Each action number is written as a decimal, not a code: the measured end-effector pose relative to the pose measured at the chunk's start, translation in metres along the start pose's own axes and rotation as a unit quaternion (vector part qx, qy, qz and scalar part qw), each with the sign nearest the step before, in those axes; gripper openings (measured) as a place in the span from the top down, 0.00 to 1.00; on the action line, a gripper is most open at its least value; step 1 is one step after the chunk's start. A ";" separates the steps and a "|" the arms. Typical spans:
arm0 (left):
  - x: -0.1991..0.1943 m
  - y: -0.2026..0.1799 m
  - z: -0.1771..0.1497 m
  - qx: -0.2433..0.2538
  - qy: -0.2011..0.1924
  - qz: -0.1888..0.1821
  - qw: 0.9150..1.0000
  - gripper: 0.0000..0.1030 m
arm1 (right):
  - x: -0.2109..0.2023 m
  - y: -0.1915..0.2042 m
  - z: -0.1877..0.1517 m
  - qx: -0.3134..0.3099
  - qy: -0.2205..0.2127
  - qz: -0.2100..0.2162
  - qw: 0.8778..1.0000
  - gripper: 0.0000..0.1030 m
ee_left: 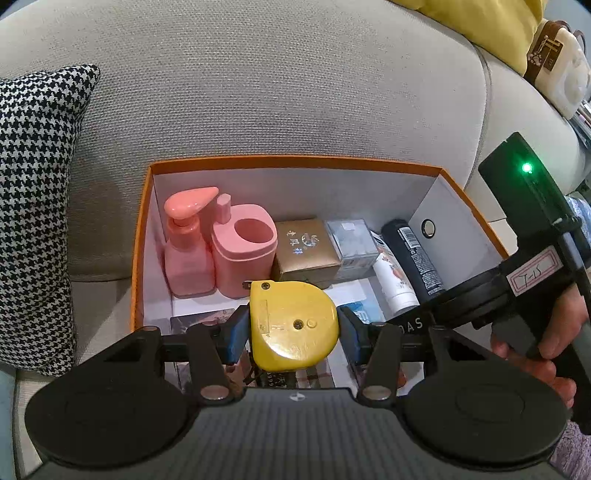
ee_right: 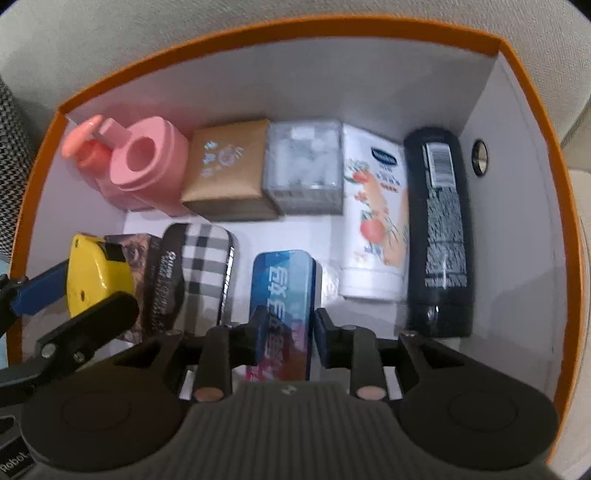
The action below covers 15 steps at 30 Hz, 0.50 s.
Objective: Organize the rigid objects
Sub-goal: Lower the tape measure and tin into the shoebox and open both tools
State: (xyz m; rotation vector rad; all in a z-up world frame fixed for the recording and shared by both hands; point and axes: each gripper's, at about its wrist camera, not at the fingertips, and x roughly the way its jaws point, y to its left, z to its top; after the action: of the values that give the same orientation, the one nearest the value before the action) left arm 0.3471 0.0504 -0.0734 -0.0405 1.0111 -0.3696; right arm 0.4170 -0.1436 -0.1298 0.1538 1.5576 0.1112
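Note:
An orange box with white walls stands on a beige sofa; its rim also shows in the right wrist view. My left gripper is shut on a yellow tape measure and holds it over the box's near left part; the tape measure also shows in the right wrist view. My right gripper is inside the box, its pads on either side of a blue tin that lies flat. The right side shows a small gap, so the grip is unclear.
Along the back wall stand a pink pump bottle, a pink holder, a tan box and a clear box. A white tube and a black bottle lie at right. A checked case lies at left. A houndstooth pillow sits left.

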 end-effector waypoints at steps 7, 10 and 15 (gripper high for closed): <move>-0.001 -0.001 0.000 0.010 0.002 0.003 1.000 0.44 | 0.003 0.001 0.000 0.002 0.007 0.008 1.000 0.74; -0.002 0.000 -0.001 0.012 0.004 0.002 1.000 0.44 | 0.008 0.004 0.000 0.023 0.008 0.028 0.999 0.76; -0.004 -0.003 -0.005 0.016 0.010 -0.006 1.000 0.44 | 0.004 0.008 -0.002 0.005 -0.007 0.029 1.000 0.76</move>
State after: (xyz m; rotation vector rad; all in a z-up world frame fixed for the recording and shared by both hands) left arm 0.3407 0.0499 -0.0719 -0.0139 1.0256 -0.3968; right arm 0.4149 -0.1351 -0.1325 0.2080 1.5406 0.1480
